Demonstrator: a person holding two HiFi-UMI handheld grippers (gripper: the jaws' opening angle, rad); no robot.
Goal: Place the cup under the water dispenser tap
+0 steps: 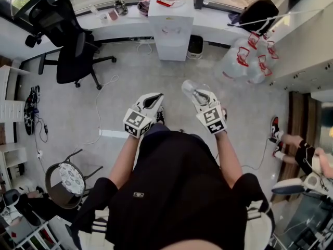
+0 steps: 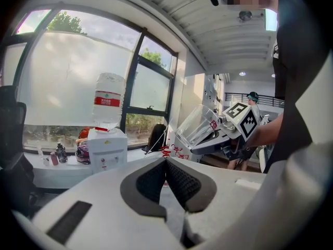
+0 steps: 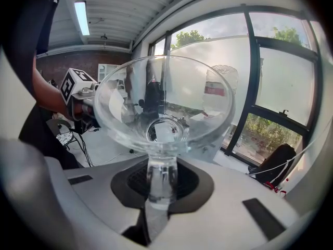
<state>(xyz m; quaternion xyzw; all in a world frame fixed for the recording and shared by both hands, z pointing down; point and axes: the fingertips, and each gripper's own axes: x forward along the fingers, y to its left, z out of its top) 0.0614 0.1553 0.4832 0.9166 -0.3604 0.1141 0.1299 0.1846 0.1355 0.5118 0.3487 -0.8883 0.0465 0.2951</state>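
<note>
The white water dispenser (image 1: 170, 30) stands against the window ledge ahead, a big clear bottle (image 2: 108, 100) on top of it. My right gripper (image 1: 200, 95) is shut on the bottom of a clear cup (image 1: 190, 87), whose mouth points forward toward the dispenser. In the right gripper view the cup (image 3: 164, 105) fills the middle, its narrow foot pinched between the pads (image 3: 179, 181). Seen from the left gripper view, the cup (image 2: 200, 123) tilts up to the left. My left gripper (image 1: 156, 99) is held level beside it, jaws shut with nothing between them (image 2: 166, 163).
A black office chair (image 1: 73, 46) stands left of the dispenser, and a small dark bin (image 1: 195, 45) to its right. Clear bags with red print (image 1: 250, 61) hang at the right. A round stool (image 1: 70, 177) is at the near left. Cables (image 1: 99, 103) cross the floor.
</note>
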